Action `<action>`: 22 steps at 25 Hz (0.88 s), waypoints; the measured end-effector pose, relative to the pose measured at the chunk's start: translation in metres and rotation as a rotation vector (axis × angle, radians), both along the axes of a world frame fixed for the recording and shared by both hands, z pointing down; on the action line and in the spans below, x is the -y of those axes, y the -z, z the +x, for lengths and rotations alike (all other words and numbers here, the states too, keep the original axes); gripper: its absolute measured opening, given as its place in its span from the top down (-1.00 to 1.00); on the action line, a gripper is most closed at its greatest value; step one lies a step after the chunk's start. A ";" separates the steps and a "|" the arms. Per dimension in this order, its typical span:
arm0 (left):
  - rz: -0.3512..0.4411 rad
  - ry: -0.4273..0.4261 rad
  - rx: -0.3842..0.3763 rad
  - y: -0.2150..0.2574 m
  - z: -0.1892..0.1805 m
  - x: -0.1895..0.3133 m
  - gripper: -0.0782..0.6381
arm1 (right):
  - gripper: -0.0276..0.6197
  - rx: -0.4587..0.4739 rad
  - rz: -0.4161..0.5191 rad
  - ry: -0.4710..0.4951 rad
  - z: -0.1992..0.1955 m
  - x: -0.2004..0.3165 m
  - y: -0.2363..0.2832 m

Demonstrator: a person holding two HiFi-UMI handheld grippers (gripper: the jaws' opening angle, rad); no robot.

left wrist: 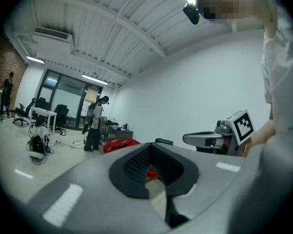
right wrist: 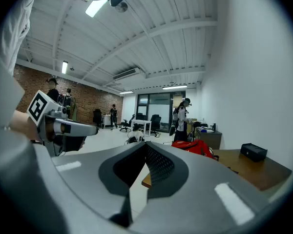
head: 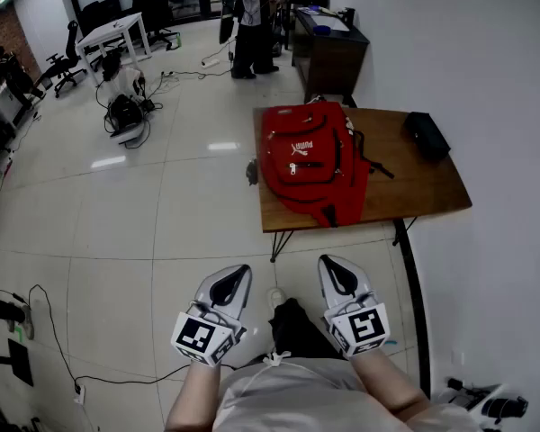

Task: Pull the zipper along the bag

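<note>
A red backpack [head: 310,160] lies flat on the wooden table [head: 414,192], its zippers facing up. Both grippers hang close to the person's body, well short of the table's near edge and touching nothing. The left gripper [head: 237,277] is shut and empty, and the right gripper [head: 336,270] is shut and empty as well. Along the left gripper's [left wrist: 150,152] closed jaws the backpack [left wrist: 119,144] shows far off. The right gripper view looks over its closed jaws [right wrist: 146,149] at the backpack [right wrist: 194,146] on the table [right wrist: 256,173].
A black box [head: 427,135] sits on the table's far right corner. A white wall runs along the right. A person [head: 250,21] stands by a dark desk [head: 328,48] at the back. Office chairs, a white table [head: 112,34], bags and cables lie on the tiled floor to the left.
</note>
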State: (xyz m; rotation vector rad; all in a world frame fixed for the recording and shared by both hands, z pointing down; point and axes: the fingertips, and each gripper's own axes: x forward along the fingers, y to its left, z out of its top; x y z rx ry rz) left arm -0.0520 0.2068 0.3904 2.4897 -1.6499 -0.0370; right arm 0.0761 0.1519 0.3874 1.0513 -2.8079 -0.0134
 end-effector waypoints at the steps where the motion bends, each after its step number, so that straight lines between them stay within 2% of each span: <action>1: -0.007 0.003 -0.005 -0.004 -0.001 0.004 0.76 | 0.90 -0.007 -0.006 0.001 -0.001 0.006 -0.003; 8: -0.049 0.012 -0.002 -0.024 -0.019 0.050 0.76 | 0.90 -0.023 -0.050 0.019 -0.022 0.059 -0.022; 14: -0.074 0.036 0.003 -0.033 -0.054 0.118 0.76 | 0.90 -0.029 -0.071 0.018 -0.049 0.129 -0.036; 22: -0.103 -0.066 0.096 -0.045 -0.075 0.234 0.76 | 0.90 -0.012 -0.144 -0.088 -0.066 0.254 -0.058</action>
